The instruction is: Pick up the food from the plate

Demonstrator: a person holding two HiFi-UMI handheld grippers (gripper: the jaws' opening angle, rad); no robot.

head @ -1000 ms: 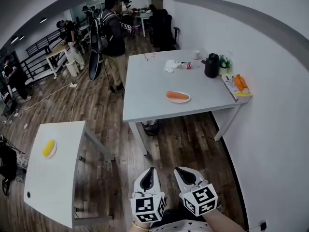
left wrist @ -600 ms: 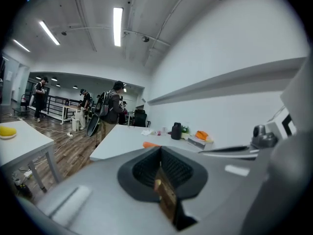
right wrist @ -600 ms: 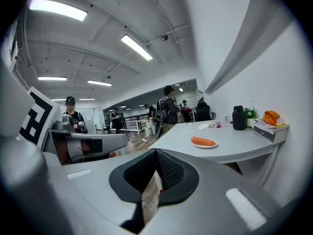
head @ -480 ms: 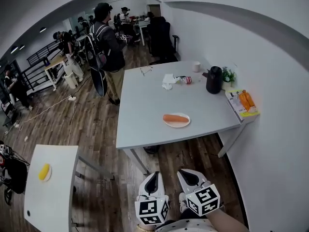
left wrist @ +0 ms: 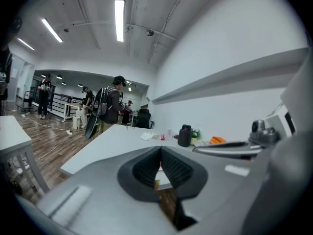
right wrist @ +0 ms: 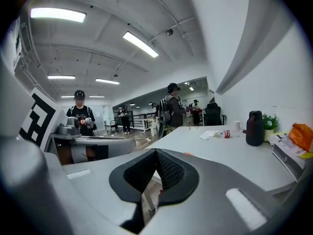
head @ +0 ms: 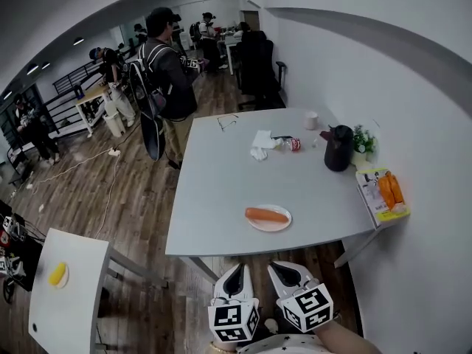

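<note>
Left gripper view: the left gripper (left wrist: 160, 150) is seen with its jaws brought together, pad against pad, and nothing is held between them.
Right gripper view: the right gripper (right wrist: 156, 153) is likewise fully closed, and no thing is gripped.
Grippers' place: in the head view both are held low and close to the body, short of the near edge of the table (head: 214, 198) and well apart from the food.
Food: an orange, elongated, carrot-like piece (head: 266, 214) is laid lengthwise across a small white plate (head: 282, 226), near the table's near edge and right of its middle.
Handling: the food is judged light and stiff. Its rounded, smooth surface may be expected to roll or slip under a skewed pinch.
Hold: the middle of its length is best taken, with one pad set on each long side. The jaws must first be opened wider than its thickness.
Risk: the plate is likely to be slid or tipped if the rim is struck, so the pads should be kept above it.
Surroundings: a flask (head: 338, 148), a can (head: 293, 144) and a tissue (head: 259, 140) are found at the far side, well apart from the plate.
</note>
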